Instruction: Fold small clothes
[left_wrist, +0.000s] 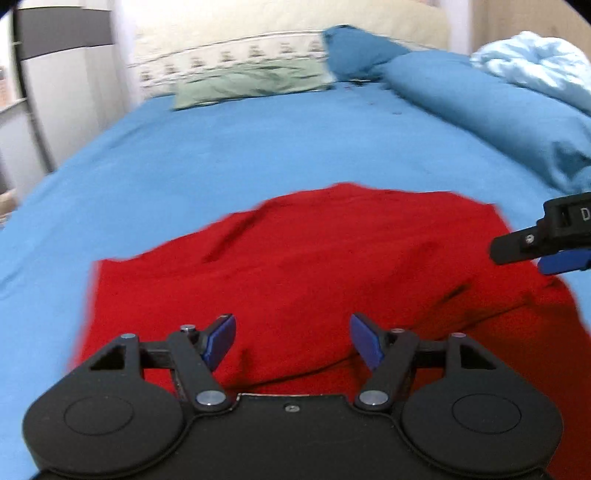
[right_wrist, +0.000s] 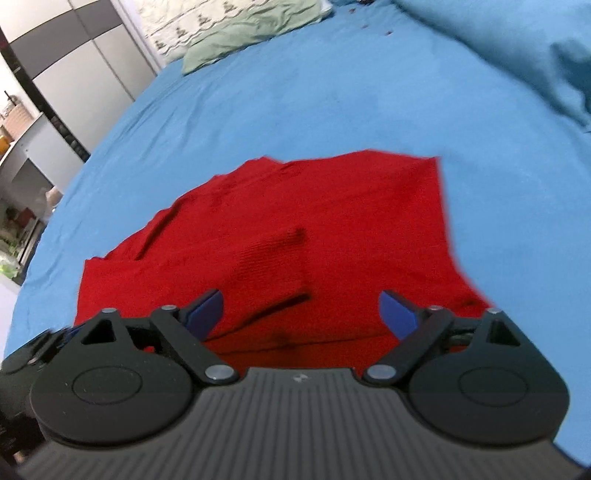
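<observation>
Red garment (left_wrist: 314, 266) lies spread on the blue-sheeted bed (left_wrist: 221, 155), a fold running across its near part. Left gripper (left_wrist: 291, 338) hovers over the near edge, its blue-padded fingers (left_wrist: 221, 341) spread apart, grasping nothing. Right gripper (right_wrist: 301, 312) hovers likewise, fingers (right_wrist: 397, 314) released. Green pillow (left_wrist: 251, 83) lies at the headboard, a rolled blue duvet (left_wrist: 480, 107) along the right

I see my left gripper (left_wrist: 291, 341) spread wide above the near part of a red knit garment (left_wrist: 314, 266) lying flat on the blue bedsheet (left_wrist: 258, 147). My right gripper (left_wrist: 546, 245) enters over the garment's right edge.
</observation>
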